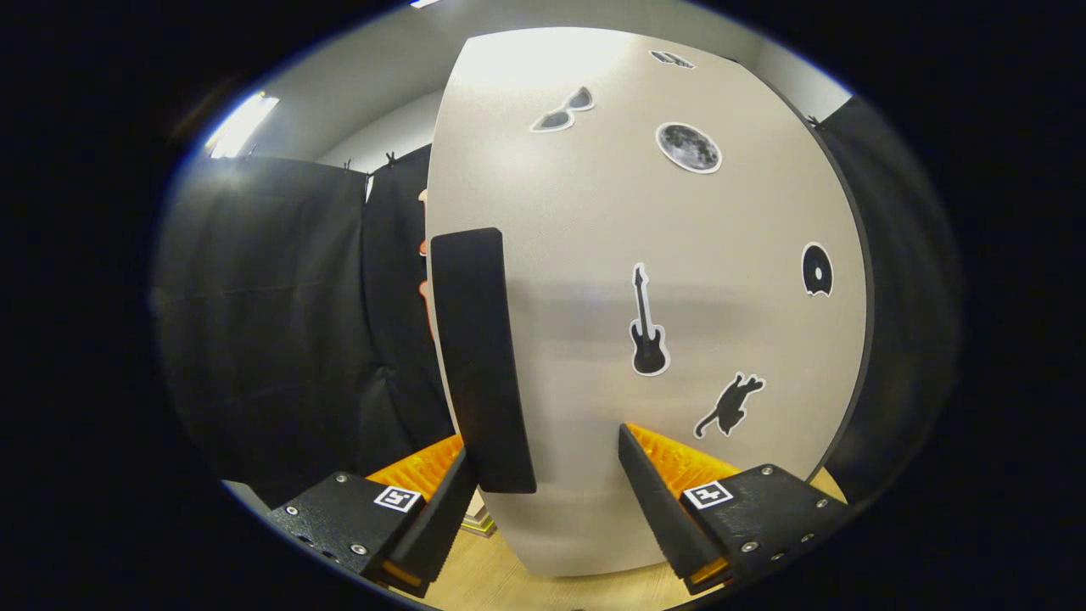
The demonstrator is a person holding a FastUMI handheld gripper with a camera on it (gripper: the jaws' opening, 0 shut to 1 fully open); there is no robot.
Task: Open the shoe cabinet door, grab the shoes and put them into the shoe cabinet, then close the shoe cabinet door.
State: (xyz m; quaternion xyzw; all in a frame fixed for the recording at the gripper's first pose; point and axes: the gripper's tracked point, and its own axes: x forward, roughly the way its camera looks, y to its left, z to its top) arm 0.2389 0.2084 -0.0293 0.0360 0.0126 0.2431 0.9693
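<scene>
Here my gripper (543, 475) stands with its fingers spread wide, pressing on nothing. Between them rises the pale shoe cabinet door (645, 255), very close ahead and seemingly closed, though I cannot tell for sure. The black handle (481, 361) runs upright along the door's left edge, its lower end just beside my left finger (433, 518), touching or not I cannot tell; my right finger (662, 501) sits well apart from the handle, in front of the door's bare face. Right of the handle are stickers: a guitar (647, 327), a cat (730, 406), a disc (817, 270). Higher on the door are a moon (688, 148) and sunglasses (562, 110). Below the door lies a wooden floor (484, 581).
</scene>
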